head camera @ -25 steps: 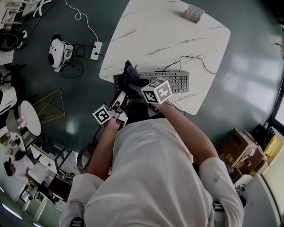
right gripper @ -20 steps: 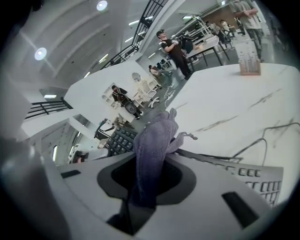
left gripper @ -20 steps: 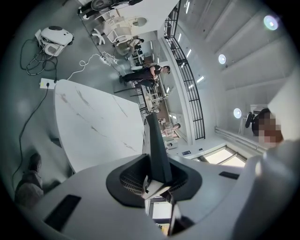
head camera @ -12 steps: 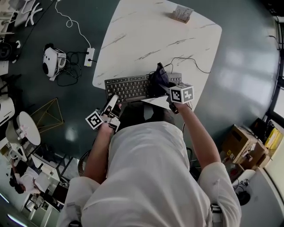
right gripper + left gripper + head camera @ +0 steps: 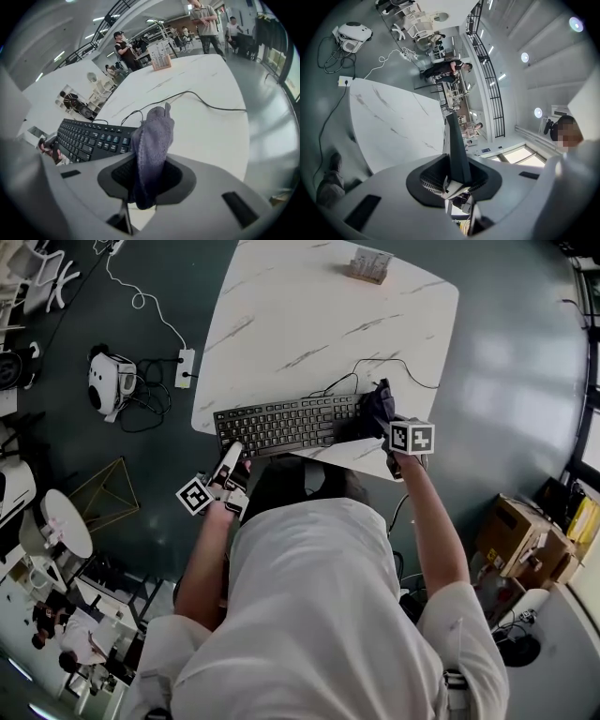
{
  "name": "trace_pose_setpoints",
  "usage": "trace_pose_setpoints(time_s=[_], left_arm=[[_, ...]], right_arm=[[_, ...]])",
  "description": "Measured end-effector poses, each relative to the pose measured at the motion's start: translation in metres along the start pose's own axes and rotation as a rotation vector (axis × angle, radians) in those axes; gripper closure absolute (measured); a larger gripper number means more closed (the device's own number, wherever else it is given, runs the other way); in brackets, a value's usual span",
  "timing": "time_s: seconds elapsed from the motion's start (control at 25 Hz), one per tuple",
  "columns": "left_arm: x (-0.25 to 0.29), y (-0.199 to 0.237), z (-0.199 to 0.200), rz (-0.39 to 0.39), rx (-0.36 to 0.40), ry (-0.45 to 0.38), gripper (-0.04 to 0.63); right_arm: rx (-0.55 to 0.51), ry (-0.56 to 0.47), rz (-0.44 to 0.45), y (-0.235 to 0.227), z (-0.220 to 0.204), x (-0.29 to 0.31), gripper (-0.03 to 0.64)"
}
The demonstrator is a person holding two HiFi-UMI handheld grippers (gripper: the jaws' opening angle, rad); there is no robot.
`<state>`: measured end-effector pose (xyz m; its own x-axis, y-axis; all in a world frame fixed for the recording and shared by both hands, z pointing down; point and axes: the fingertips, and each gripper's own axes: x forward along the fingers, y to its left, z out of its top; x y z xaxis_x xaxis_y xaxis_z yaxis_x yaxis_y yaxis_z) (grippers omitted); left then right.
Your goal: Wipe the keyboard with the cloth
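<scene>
A black keyboard (image 5: 281,425) lies along the front edge of the white marble table (image 5: 309,315). My right gripper (image 5: 382,418) is shut on a grey-purple cloth (image 5: 152,136), which sticks out from between the jaws over the keyboard's right end (image 5: 93,138). In the head view the cloth (image 5: 376,407) looks dark and covers that end. My left gripper (image 5: 232,456) sits at the keyboard's front left edge. In the left gripper view a thin dark edge of the keyboard (image 5: 456,150) stands clamped between the jaws of the left gripper (image 5: 457,180).
The keyboard's black cable (image 5: 394,362) loops over the table behind it. A small wooden holder (image 5: 367,263) stands at the far edge. On the floor are a power strip (image 5: 184,367), a white device (image 5: 108,381) and cardboard boxes (image 5: 520,540). People stand in the background.
My right gripper has swept the cloth from the keyboard's left part across to its right end. The left gripper has stayed at the keyboard's front left edge.
</scene>
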<state>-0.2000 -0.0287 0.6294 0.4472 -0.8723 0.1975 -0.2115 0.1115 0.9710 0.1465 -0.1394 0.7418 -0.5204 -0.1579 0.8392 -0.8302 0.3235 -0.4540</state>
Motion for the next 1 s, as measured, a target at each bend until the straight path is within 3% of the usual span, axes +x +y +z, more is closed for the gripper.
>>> trace_pose_setpoints(time_s=[0.28, 0.4, 0.72, 1.0], left_arm=[[0.004, 0.007, 0.005, -0.007, -0.017, 0.007, 0.514], [0.004, 0.011, 0.006, -0.007, -0.020, 0.009, 0.514], [0.003, 0.029, 0.010, 0.001, -0.039, 0.022, 0.514], [0.004, 0.047, 0.013, 0.015, -0.080, 0.012, 0.514]], right_arm=[[-0.028, 0.024, -0.191, -0.029, -0.020, -0.016, 0.509], [-0.069, 0.058, -0.213, -0.015, -0.033, -0.009, 0.511], [-0.160, 0.043, -0.106, 0.074, -0.030, 0.013, 0.511], [-0.312, 0.066, 0.033, 0.175, -0.030, 0.041, 0.511]])
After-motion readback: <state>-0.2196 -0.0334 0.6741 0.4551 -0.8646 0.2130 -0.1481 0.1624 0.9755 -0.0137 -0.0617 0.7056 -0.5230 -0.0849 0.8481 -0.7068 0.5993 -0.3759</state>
